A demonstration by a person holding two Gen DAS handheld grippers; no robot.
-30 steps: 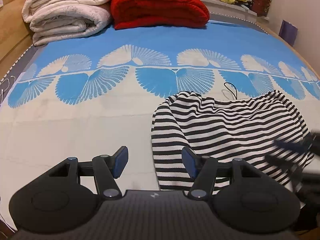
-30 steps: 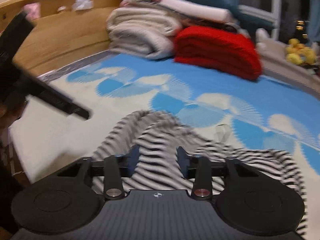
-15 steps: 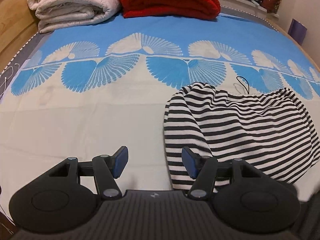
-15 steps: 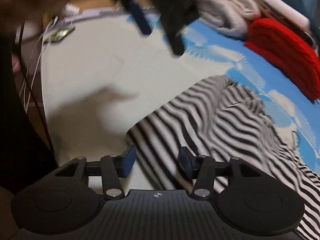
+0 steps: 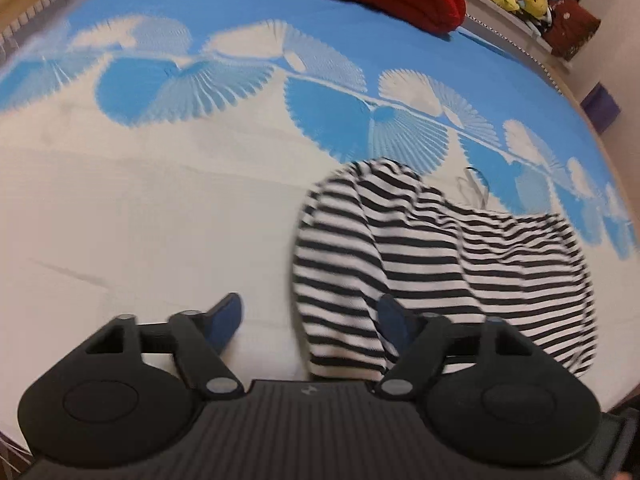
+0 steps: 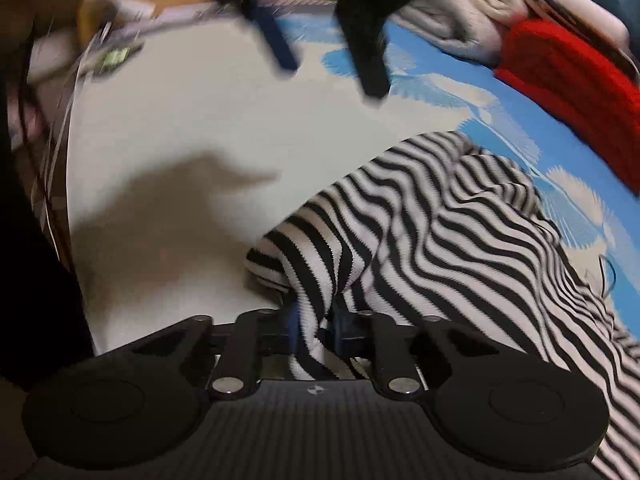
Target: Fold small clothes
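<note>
We see the striped garment lying rumpled on the bedspread, filling the lower right of the left wrist view. In the right wrist view the right gripper has just closed, its fingers narrow and pinching a bunched near edge of the garment at bottom centre. The left gripper has just opened; its fingers stand wide, straddling the garment's lower left edge without pressing it. To do this step well, we judge the left should close on a single edge layer level with the right's hold, so both can draw the cloth taut and flat. The garment's long axis appears to run from lower left to right of frame; which end is the neck we cannot tell.
</note>
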